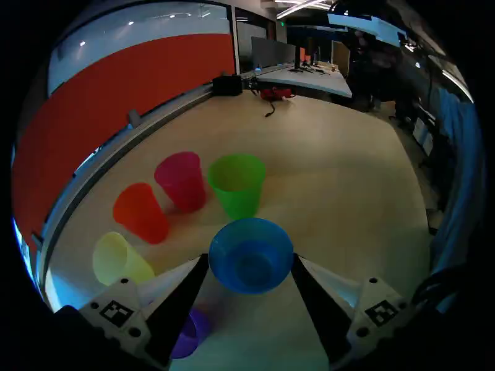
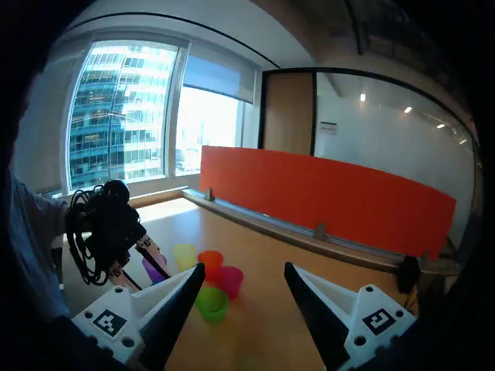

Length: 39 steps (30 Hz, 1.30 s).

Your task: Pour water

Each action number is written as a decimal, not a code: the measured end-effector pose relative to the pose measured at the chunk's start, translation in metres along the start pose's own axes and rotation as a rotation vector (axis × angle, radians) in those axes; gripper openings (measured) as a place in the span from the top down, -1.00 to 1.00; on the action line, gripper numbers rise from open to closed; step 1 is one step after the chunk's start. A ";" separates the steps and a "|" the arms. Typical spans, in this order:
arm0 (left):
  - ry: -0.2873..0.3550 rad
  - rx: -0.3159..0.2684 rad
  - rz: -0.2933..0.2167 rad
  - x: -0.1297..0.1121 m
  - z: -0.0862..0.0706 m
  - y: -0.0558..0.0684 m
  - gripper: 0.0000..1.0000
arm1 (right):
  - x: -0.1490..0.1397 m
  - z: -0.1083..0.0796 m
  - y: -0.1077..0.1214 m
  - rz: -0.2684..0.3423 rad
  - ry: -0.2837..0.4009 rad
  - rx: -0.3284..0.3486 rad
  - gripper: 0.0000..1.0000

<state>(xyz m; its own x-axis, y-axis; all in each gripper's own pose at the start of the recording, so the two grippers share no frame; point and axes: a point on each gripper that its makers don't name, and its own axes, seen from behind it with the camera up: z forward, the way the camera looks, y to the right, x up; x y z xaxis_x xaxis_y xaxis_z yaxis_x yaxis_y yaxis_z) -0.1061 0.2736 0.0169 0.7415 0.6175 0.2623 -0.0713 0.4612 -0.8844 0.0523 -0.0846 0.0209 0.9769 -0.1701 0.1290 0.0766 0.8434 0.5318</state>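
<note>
Left tongs [image 1: 249,257]: we see both fingers clamped on the blue cup [image 1: 250,269], between their tips.
Purple cup [image 1: 189,334]: below the left finger.
Green cup [image 1: 237,182], pink cup [image 1: 180,179], orange cup [image 1: 140,212], yellow cup [image 1: 117,258]: ahead, leftward.
Right tongs [image 2: 244,269]: we find them spread apart, empty.

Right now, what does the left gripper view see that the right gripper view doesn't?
Left gripper view: a blue cup squeezed between the left tongs, and desks far off. Right gripper view: big windows with towers outside, and the open right tongs holding nothing. Both: the yellow cup, orange cup, pink cup, green cup and the orange wall panel.
</note>
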 end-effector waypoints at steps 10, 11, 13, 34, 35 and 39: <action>-0.003 0.009 0.001 -0.002 0.009 -0.002 -0.94 | 0.000 -0.001 0.001 0.000 0.002 -0.005 -0.99; -0.003 0.012 0.001 -0.002 0.009 -0.002 -0.94 | 0.000 -0.001 0.002 0.000 0.002 -0.006 -0.99; -0.009 0.013 0.001 -0.004 0.009 -0.002 -0.93 | -0.001 -0.001 0.002 0.003 0.002 -0.006 -0.99; 0.010 0.013 -0.005 0.000 0.009 0.002 -0.71 | 0.000 -0.004 0.004 0.004 0.005 -0.014 -0.99; 0.014 0.014 -0.003 0.001 0.008 0.002 -0.71 | 0.000 -0.004 0.005 0.005 0.005 -0.014 -0.99; 0.036 0.020 0.000 0.010 -0.001 0.002 -0.71 | -0.001 -0.004 0.004 0.006 0.005 -0.015 -0.99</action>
<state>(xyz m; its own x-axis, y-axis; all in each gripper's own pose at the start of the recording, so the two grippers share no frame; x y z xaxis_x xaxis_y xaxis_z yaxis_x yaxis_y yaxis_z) -0.0984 0.2798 0.0170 0.7649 0.5945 0.2481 -0.0840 0.4739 -0.8765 0.0524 -0.0787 0.0195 0.9785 -0.1620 0.1280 0.0732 0.8518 0.5187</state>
